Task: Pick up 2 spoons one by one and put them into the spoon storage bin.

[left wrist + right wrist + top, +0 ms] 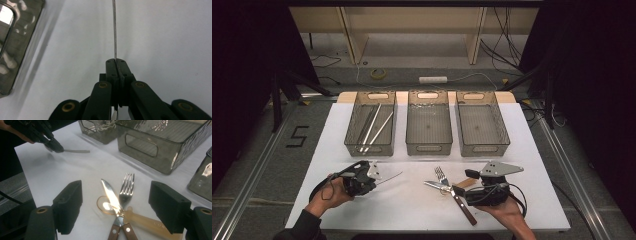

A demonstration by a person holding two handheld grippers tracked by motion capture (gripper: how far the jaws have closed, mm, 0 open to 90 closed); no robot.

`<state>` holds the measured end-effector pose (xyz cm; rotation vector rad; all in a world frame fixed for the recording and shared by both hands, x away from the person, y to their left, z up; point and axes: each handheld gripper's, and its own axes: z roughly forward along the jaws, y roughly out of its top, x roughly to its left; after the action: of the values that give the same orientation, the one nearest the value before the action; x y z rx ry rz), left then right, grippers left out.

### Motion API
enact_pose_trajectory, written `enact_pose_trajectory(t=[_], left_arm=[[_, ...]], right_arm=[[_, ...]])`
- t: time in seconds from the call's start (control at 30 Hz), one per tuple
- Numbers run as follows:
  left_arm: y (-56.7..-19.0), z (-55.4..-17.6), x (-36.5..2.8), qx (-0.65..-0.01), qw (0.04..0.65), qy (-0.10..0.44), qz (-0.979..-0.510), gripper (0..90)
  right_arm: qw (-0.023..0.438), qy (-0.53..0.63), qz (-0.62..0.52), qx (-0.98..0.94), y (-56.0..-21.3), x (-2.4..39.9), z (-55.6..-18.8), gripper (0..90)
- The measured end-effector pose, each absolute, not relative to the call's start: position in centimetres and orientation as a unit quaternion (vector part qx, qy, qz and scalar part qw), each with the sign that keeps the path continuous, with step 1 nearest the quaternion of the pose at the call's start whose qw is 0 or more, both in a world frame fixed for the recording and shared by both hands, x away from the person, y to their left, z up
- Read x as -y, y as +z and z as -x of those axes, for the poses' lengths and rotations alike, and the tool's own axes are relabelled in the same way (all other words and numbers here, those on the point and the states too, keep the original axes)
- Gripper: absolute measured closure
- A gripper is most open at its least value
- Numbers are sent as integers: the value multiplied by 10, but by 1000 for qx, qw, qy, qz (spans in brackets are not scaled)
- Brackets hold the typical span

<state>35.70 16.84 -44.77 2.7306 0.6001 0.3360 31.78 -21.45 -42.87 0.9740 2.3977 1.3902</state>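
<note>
My left gripper [375, 181] [116, 61] is shut on a thin flat silver utensil [391, 177] [114, 30], which sticks out past the closed jaws just above the white table, edge-on in the left gripper view. My right gripper [468, 187] [117, 207] stands open, its jaws wide apart over a small pile. The pile holds a fork [441, 175] [126, 187], a wooden-handled knife [460, 201] [110, 195] and an amber translucent utensil [143, 220]. The right gripper view also shows the left gripper [58, 149] and its utensil [76, 151] farther off.
Three smoky clear bins stand in a row at the table's far side. The left bin [353, 131] holds several long silver utensils; the middle bin [428, 148] and right bin [502, 131] hold nothing. Open white table lies between the grippers.
</note>
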Motion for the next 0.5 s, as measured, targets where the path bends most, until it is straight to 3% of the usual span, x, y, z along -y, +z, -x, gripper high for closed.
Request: enact_pose_trajectory(t=[0.5], left_arm=[[-432, -362, -172, -292, 247, 103, -918, 891]], right_arm=[[107, 469, -332, -811, -428, 217, -318, 281]])
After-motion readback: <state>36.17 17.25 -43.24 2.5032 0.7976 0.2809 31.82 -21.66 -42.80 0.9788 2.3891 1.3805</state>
